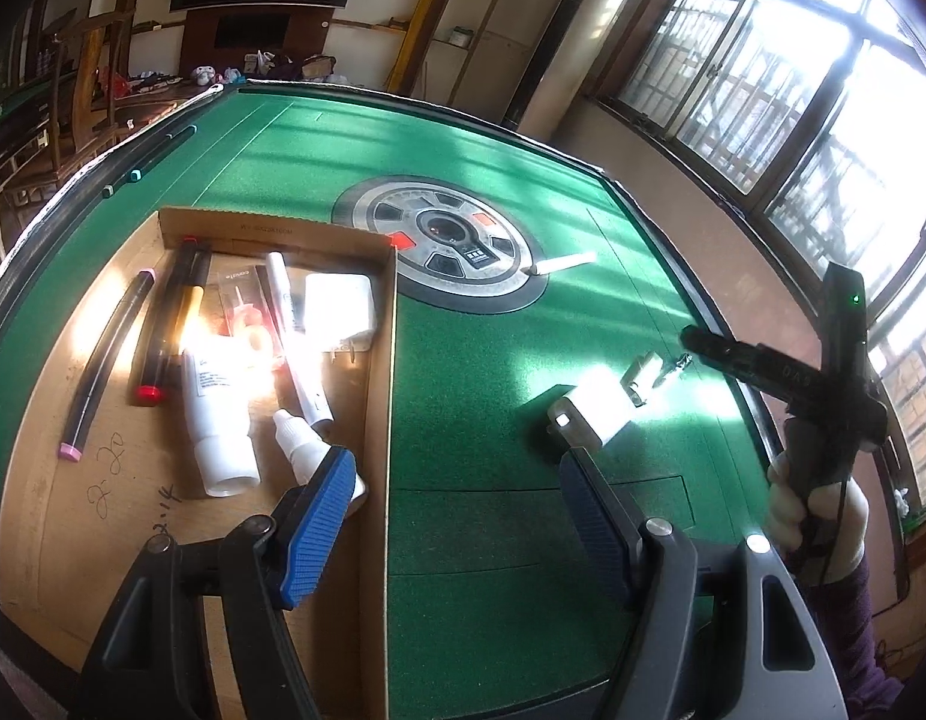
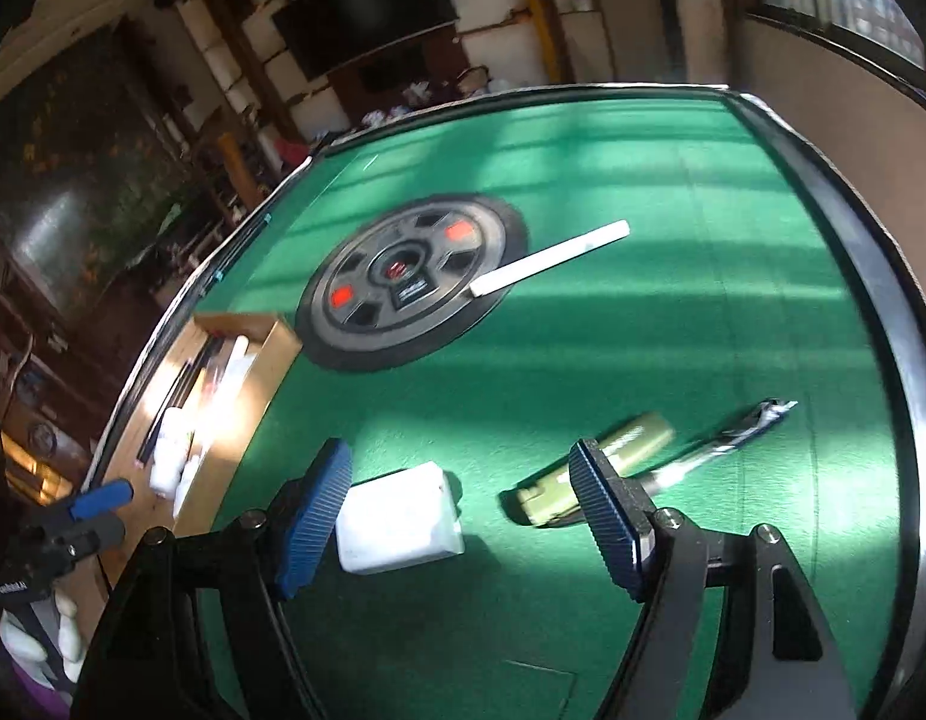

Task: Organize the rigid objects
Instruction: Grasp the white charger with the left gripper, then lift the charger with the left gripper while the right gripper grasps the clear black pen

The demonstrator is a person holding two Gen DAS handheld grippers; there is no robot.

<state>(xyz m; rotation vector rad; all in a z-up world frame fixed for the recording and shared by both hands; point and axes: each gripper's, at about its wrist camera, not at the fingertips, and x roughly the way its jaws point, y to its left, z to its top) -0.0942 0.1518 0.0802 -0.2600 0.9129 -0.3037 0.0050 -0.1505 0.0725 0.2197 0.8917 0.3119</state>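
Observation:
An open cardboard box (image 1: 379,396) on the left of the green table holds several markers, white bottles (image 1: 220,420) and a white pack. My left gripper (image 1: 457,510) hovers open over the box's right wall with nothing between its pads. On the felt to the right lie a white rectangular block (image 2: 403,519), an olive-green oblong thing (image 2: 628,444) and a dark pen (image 2: 721,438). My right gripper (image 2: 460,510) stands open above them, its left pad next to the block, its right pad over the olive thing; nothing is gripped. A white pen (image 2: 553,261) rests across the centre disc's rim.
A round grey disc (image 1: 445,240) with red buttons is set into the table's middle. A black raised rim (image 2: 883,312) runs round the table. Two teal-capped pens (image 1: 148,162) lie on the far left rim. A gloved hand (image 1: 817,504) holds the right gripper (image 1: 697,339).

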